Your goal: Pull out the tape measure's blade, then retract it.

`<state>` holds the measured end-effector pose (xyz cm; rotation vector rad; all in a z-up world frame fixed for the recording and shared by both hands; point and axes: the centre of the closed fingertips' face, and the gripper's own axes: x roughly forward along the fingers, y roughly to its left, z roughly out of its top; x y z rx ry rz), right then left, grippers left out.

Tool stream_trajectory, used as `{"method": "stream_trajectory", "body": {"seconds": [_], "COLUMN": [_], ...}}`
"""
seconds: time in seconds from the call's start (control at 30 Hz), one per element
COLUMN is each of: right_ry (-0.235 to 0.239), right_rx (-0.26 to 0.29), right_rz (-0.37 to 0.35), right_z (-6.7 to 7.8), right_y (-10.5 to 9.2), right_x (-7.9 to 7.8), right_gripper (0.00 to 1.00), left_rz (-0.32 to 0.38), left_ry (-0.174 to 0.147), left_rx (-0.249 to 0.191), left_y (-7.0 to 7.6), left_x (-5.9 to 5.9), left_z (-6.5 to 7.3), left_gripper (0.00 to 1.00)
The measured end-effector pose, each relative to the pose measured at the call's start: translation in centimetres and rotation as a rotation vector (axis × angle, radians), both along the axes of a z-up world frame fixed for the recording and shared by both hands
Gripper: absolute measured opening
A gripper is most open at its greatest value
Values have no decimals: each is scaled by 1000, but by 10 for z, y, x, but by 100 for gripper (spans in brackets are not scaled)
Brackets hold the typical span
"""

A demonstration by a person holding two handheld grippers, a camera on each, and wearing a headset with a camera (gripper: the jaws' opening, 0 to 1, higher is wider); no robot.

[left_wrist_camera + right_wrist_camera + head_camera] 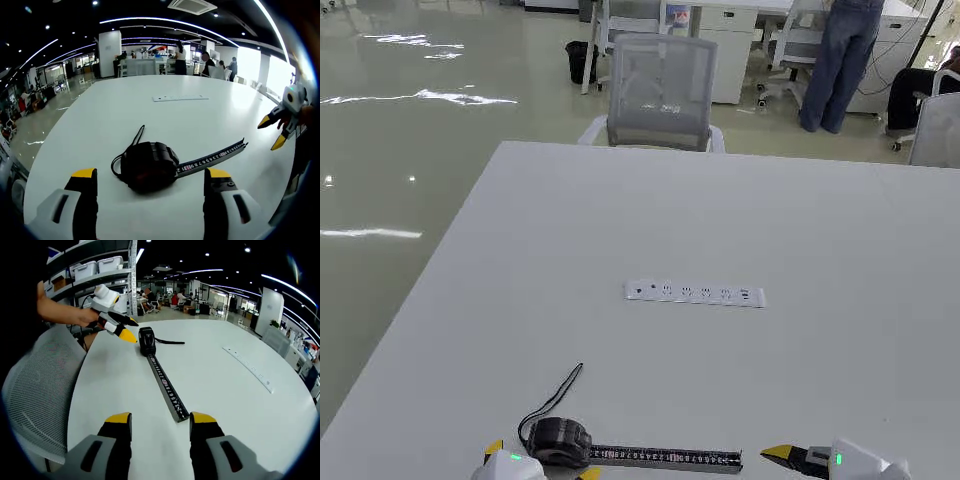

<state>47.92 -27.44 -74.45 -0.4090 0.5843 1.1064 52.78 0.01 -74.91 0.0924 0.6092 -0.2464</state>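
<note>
The left gripper point(151, 173) has its 2 yellow-tipped fingers point(83, 174) spread wide and holds nothing. The black, rounded tape measure case point(150, 165) lies on the white tabletop point(120, 105) in the gap between those fingers and just ahead of their tips, with bare table showing on both sides of it. A thin black cord loop point(135, 140) trails from the case away from the fingers. The dark, numbered blade point(215, 156) runs out of the case past the right-hand finger, lying flat on the table.

The right gripper point(160, 417) is also open, its 2 fingers point(118, 418) parted with nothing between their pads. The free end of the blade point(165, 385) sits just ahead of the gap, close beside the inner edge of the right-hand finger; whether it touches that finger I cannot tell. From there the blade stretches straight away from the fingertips to the case point(146, 340), where the left gripper point(131, 329) hangs beside it in a person's hand point(75, 315).

In the head view the case point(558, 440) lies between the left gripper's tips and the blade point(665, 458) ends short of the right gripper point(790, 458).

A long white power strip point(695, 293) lies well beyond both sets of fingers, and a grey mesh office chair point(660, 90) stands at the table's far edge
</note>
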Motion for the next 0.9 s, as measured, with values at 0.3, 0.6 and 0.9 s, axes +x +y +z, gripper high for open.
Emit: {"method": "stream_trajectory", "body": {"seconds": [0.3, 0.6, 0.9], "right_ry": [-10, -7, 9], "right_rx": [-66, -113, -161], "right_rz": [96, 163, 224], "right_z": [-16, -32, -51], "right_y": [0, 2, 4], "right_x": [16, 31, 40], "right_gripper": [39, 32, 27], "left_rz": [7, 12, 20], "left_ry": [9, 14, 23], "left_rx": [-3, 1, 3], "left_y": [0, 0, 1], "left_x": [8, 15, 17], "left_z": [-5, -8, -13], "left_gripper": [84, 83, 82]}}
